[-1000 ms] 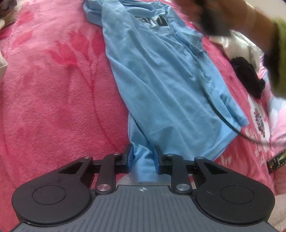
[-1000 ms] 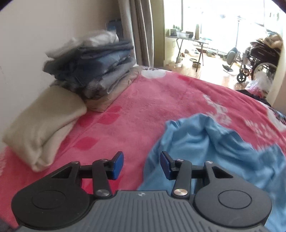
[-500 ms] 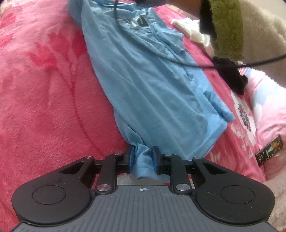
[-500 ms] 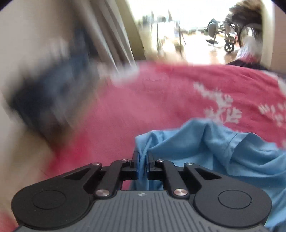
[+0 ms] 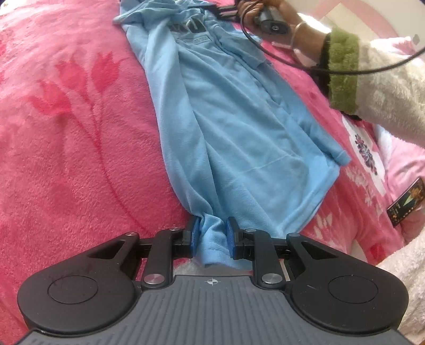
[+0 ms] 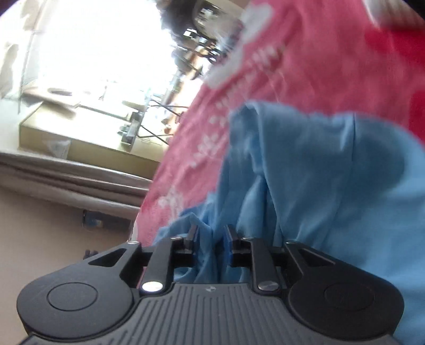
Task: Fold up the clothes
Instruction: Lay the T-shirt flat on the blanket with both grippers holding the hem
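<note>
A light blue T-shirt [image 5: 239, 119] lies lengthwise on the pink floral blanket [image 5: 79, 146], pulled long and narrow. My left gripper [image 5: 211, 233] is shut on a bunch of its near hem. At the far end a hand holds my right gripper [image 5: 220, 12] at the shirt's top edge, beside the dark print. In the right wrist view the picture is rolled onto its side. There my right gripper [image 6: 211, 236] has its jaws opening, with loose folds of the T-shirt [image 6: 332, 172] between them.
A green-cuffed fluffy sleeve [image 5: 342, 77] and a black cable [image 5: 279, 57] cross the right side. A dark flat card or phone [image 5: 406, 201] lies at the blanket's right edge. Beyond the blanket [image 6: 305, 66] are a bright window and a cardboard box [image 6: 66, 132].
My right gripper shut on the shirt's top edge, swung across with it while rolling sideways, and has now widened. The shirt is drawn longer and narrower. My left grip has held.
</note>
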{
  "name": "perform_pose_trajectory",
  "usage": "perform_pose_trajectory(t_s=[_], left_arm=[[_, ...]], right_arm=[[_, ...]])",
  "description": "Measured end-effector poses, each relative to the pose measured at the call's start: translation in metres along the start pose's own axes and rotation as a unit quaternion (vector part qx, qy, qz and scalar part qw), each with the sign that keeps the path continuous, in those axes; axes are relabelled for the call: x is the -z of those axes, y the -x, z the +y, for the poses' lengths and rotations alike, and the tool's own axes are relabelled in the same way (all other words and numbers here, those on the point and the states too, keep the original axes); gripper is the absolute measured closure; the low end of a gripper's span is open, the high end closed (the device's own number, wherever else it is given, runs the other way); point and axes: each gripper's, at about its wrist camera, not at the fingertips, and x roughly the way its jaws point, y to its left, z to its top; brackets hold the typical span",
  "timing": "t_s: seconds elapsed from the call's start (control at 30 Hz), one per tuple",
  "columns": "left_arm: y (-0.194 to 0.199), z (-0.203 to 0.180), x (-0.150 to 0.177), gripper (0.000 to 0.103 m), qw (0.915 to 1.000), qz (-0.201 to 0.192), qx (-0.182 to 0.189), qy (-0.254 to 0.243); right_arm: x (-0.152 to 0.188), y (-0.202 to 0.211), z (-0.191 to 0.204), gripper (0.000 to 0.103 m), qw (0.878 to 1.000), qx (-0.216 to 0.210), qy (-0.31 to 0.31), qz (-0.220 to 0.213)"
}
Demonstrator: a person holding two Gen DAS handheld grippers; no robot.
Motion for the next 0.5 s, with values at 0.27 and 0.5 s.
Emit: perform_pose_trajectory(t_s=[0.27, 0.5], left_arm=[[-0.003, -0.002, -0.002, 0.081, 0.9999, 0.007, -0.005, -0.012], [-0.001, -0.006, 0.003, 0.081, 0.9995, -0.005, -0.013, -0.029]], right_arm=[[0.082, -0.024, 0.142, 0.042, 0.898, 0.074, 0.43, 0.05], [0.139, -0.09, 0.14, 0.101, 0.813, 0.178, 0.547, 0.089]])
